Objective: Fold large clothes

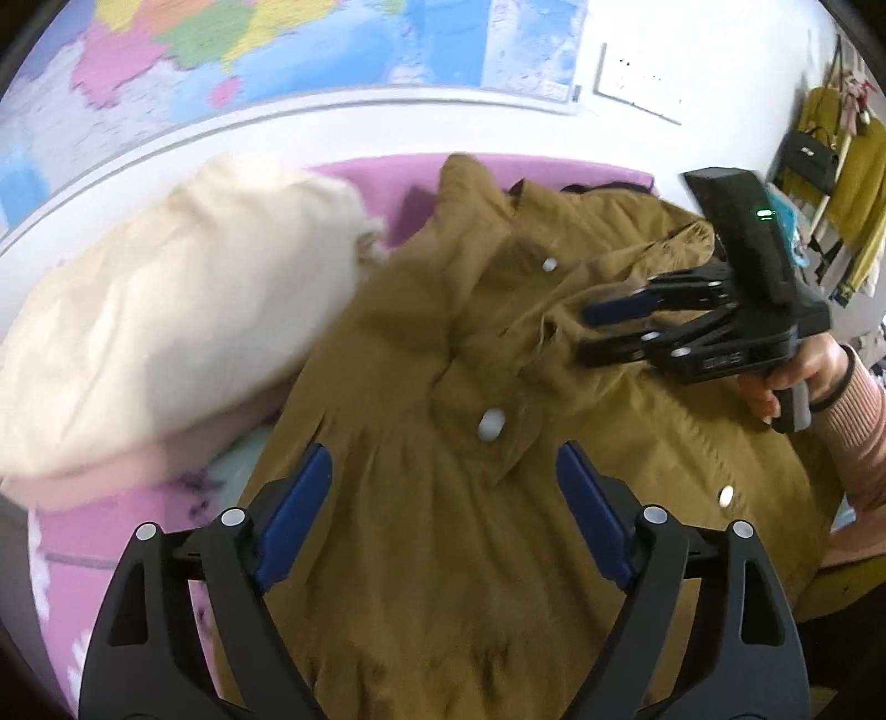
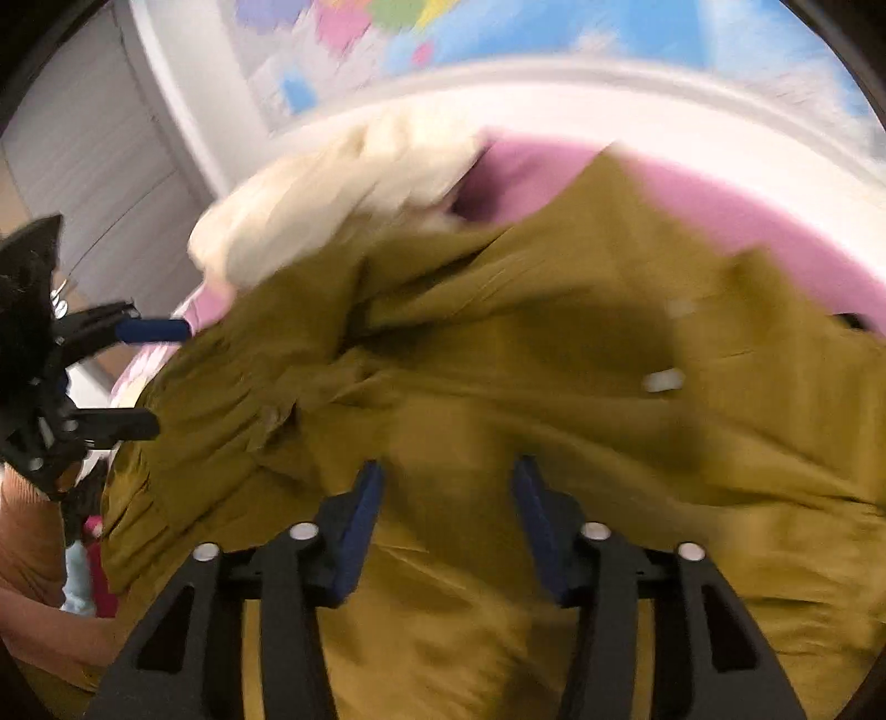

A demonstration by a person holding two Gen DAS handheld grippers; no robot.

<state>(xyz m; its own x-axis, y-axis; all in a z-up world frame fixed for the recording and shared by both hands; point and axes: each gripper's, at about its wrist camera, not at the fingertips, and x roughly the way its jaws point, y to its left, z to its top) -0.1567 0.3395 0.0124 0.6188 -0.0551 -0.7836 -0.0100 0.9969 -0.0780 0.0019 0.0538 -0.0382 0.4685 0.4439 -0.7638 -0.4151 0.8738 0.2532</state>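
Observation:
A mustard-brown shirt [image 1: 415, 554] with white buttons [image 1: 490, 423] lies crumpled, front up, across a pink bed [image 1: 376, 171]. My left gripper [image 1: 443, 451] hovers just above its button placket, jaws wide apart and nothing between the pads. In the left wrist view my right gripper [image 1: 586, 332] reaches in from the right at a raised fold near the collar, held by a hand [image 1: 797, 376]. Its own view is blurred: the right gripper [image 2: 448, 465] stands partly apart over the shirt [image 2: 554, 332], no cloth pinched. The left gripper [image 2: 166, 376] shows at the left edge.
A cream pillow [image 1: 166, 310] lies on the bed left of the shirt, touching its shoulder. A white bed frame and a wall map [image 1: 277, 44] lie behind. Yellow clothes [image 1: 853, 183] and a black handbag [image 1: 811, 158] hang at the far right.

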